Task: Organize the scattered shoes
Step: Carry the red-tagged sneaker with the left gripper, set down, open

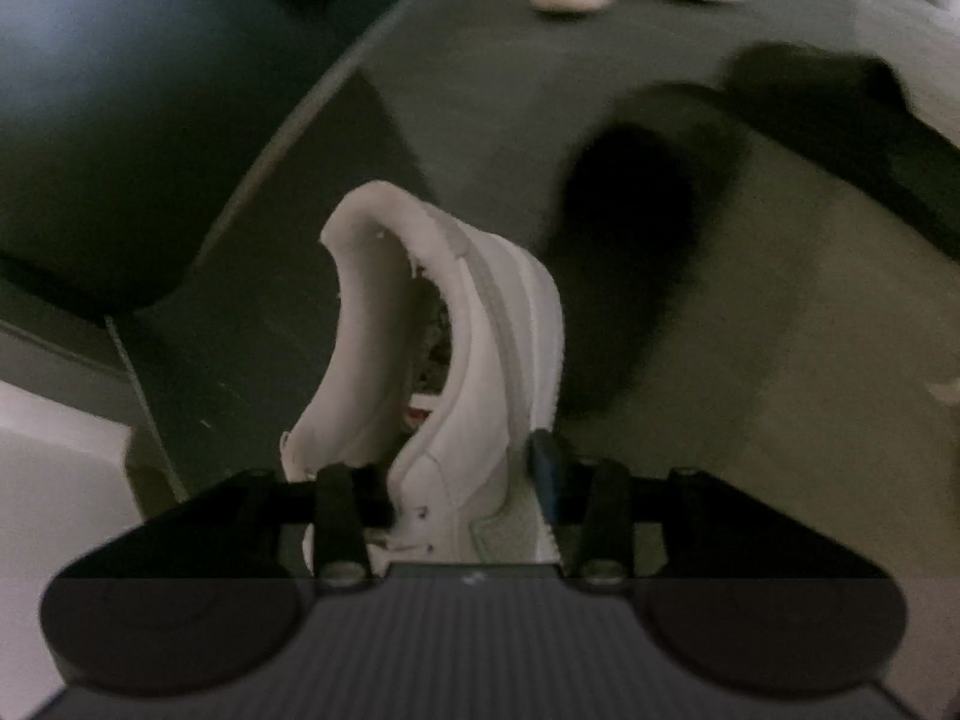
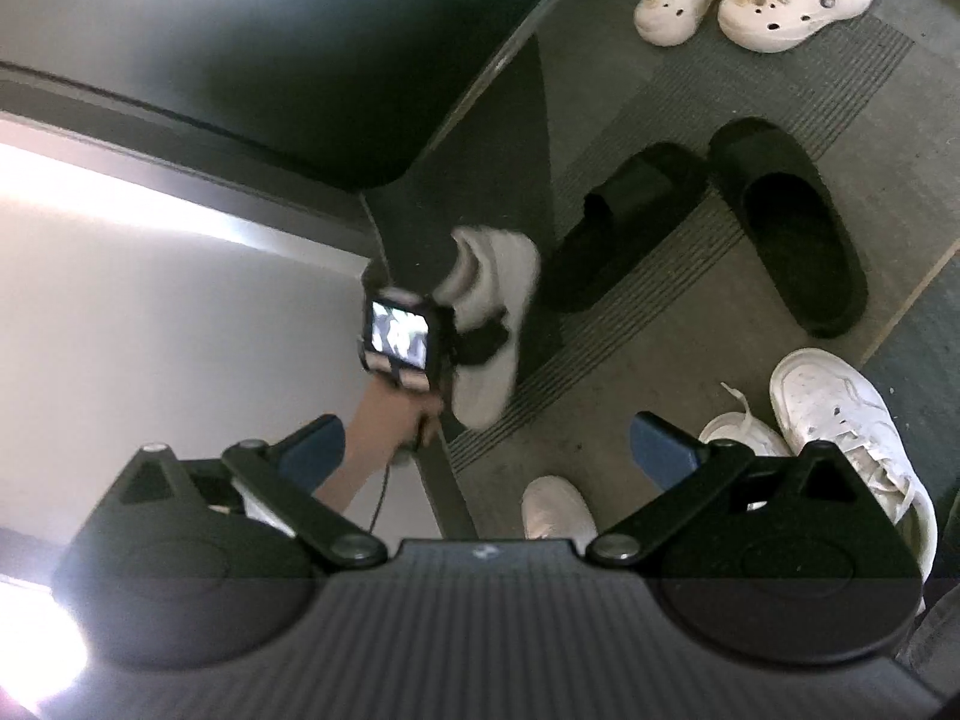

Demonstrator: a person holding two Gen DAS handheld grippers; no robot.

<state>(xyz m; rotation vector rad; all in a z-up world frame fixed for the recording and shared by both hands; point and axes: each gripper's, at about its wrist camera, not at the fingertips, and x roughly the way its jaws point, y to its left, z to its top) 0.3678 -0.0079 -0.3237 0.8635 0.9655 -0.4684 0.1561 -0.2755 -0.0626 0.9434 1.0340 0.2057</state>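
On grey carpet (image 2: 600, 396), left gripper (image 1: 444, 480) jaws clamp a white sneaker (image 1: 480, 324); right gripper (image 2: 486, 450) jaws apart.

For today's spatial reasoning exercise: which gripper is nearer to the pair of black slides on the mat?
Left. The left gripper, shut on a white sneaker, hangs right beside the black slides. The right gripper stands open, farther back, with nothing between its jaws.

A ribbed grey floor mat (image 2: 708, 228) lies beside a dark curved cabinet base (image 2: 288, 60), with a pale, brightly lit wall (image 2: 150, 330) alongside.
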